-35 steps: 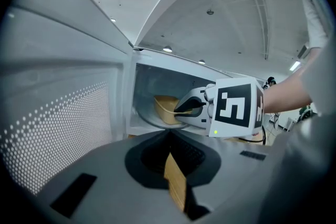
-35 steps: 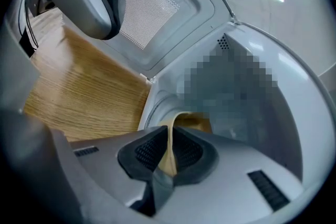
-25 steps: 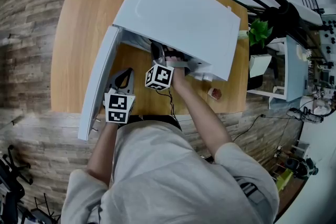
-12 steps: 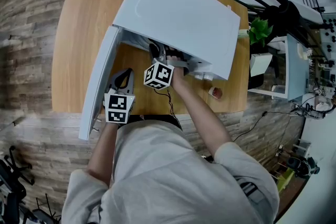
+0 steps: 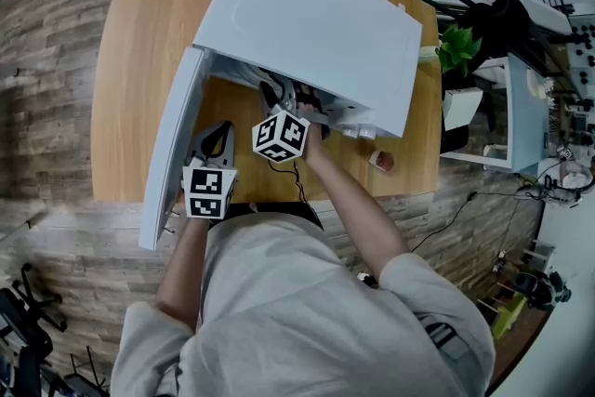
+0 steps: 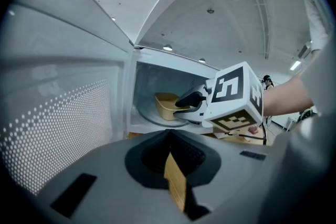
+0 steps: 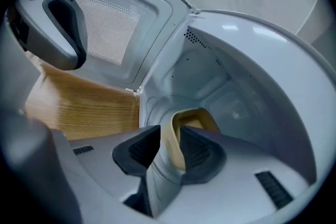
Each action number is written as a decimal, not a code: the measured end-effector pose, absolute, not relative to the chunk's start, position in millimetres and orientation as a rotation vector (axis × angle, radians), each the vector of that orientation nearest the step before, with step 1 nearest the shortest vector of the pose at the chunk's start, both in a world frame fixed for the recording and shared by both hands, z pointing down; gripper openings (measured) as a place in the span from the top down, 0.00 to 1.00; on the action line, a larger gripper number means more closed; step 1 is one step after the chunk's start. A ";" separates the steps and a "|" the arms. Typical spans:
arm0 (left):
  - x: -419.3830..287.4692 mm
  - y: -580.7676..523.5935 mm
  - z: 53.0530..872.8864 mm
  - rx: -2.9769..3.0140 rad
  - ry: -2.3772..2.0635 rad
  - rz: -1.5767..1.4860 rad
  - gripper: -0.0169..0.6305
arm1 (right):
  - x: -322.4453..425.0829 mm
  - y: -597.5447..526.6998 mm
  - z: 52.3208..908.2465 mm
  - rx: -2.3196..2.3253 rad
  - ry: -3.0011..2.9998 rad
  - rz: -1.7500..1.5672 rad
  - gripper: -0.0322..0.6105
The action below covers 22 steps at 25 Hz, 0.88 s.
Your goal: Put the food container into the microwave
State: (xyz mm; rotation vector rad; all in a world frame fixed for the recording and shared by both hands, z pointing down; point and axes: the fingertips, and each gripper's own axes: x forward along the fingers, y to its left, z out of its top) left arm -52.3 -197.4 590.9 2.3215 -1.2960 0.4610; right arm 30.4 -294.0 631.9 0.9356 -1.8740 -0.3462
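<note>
Head view: the microwave [image 5: 307, 23] sits on the wood table [image 5: 130, 60] with its door [image 5: 172, 144] swung wide to the left. The right gripper [image 5: 282, 96] reaches into the cavity, with only its marker cube outside. The left gripper [image 5: 219, 133] hangs low just beside the door's inner face. It's probably parked there so the door can't drift shut and the right arm's path is free.

Left gripper view: its jaws are together except for a thin slit showing wood, and there's nothing in them. Beyond them the tan food container [image 6: 167, 104] sits on the glass turntable [image 6: 146, 119] inside the cavity, with the right gripper's tips at its near rim.

Right gripper view: the jaws have just been opening and now stand wide. The container's near wall is between them. There's a clear gap on the left pad's side. The right pad is close to the wall, but I can't tell if it touches. Nothing is squeezing it, so the container rests on the turntable on its own. The rim wall is the one thin edge these jaws can span, hence that spot. Placement looks done. What's left is to back straight out without dragging the rim, then close the door.
</note>
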 end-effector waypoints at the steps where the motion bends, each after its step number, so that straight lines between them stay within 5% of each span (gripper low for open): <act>1: -52.2 -197.9 590.7 2.322 -1.298 0.461 0.95 | 30.6 -292.5 631.0 0.946 -1.886 -0.328 0.76; 15: -49.3 -201.6 590.0 2.304 -1.302 0.450 0.95 | 41.9 -266.5 613.0 1.193 -2.075 0.059 0.75; 22: -40.6 -200.8 589.3 2.306 -1.294 0.450 0.95 | 51.2 -253.0 612.7 1.231 -2.119 0.140 0.83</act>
